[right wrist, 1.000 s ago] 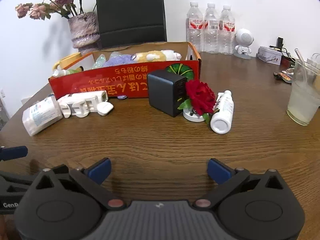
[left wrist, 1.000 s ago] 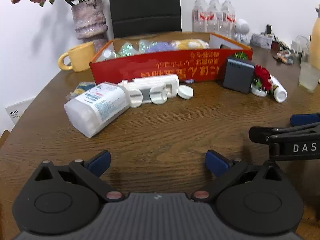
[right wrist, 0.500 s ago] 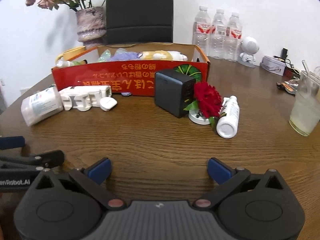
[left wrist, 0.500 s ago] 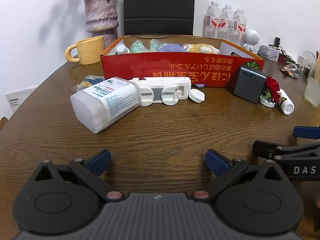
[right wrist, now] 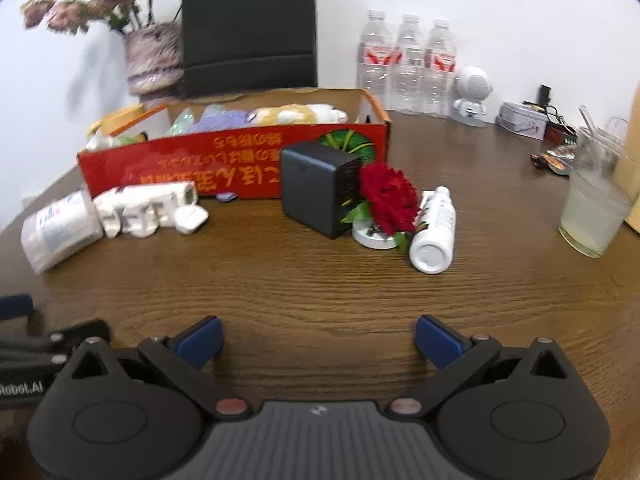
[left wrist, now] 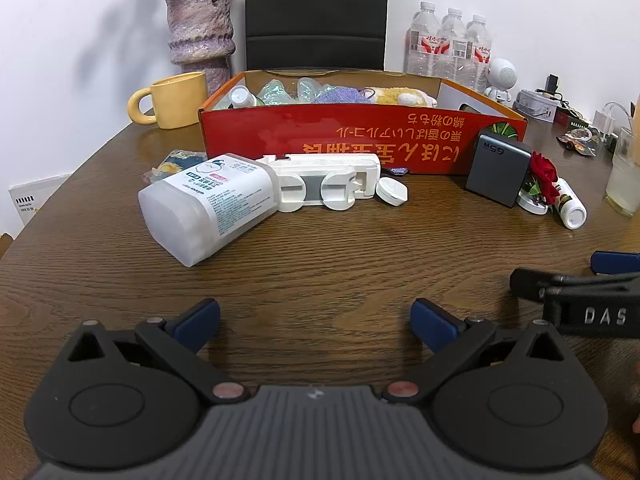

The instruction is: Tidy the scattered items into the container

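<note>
A red cardboard box (left wrist: 360, 140) (right wrist: 200, 164) stands at the back of the wooden table and holds soft toys and small bottles. In front of it lie a white wipes canister (left wrist: 208, 204) (right wrist: 60, 228), a white plastic holder (left wrist: 328, 184) (right wrist: 144, 208), a small round white case (left wrist: 392, 192) (right wrist: 191, 218), a dark grey charger (left wrist: 498, 168) (right wrist: 320, 188), a red rose on a white base (left wrist: 542, 180) (right wrist: 386, 200) and a small white bottle (left wrist: 570, 204) (right wrist: 434, 232). My left gripper (left wrist: 316, 318) and right gripper (right wrist: 318, 338) are both open, empty, well short of the items.
A yellow mug (left wrist: 172, 100) and a vase of dried flowers (left wrist: 200, 32) stand left of the box. Water bottles (right wrist: 408, 68), a white robot figure (right wrist: 472, 96) and a glass of drink (right wrist: 596, 208) stand at the right. A blue-yellow packet (left wrist: 176, 164) lies behind the canister.
Both grippers have moved forward and a little up, so the items look nearer. Both stay open. The right wrist view is now blurred by motion.
</note>
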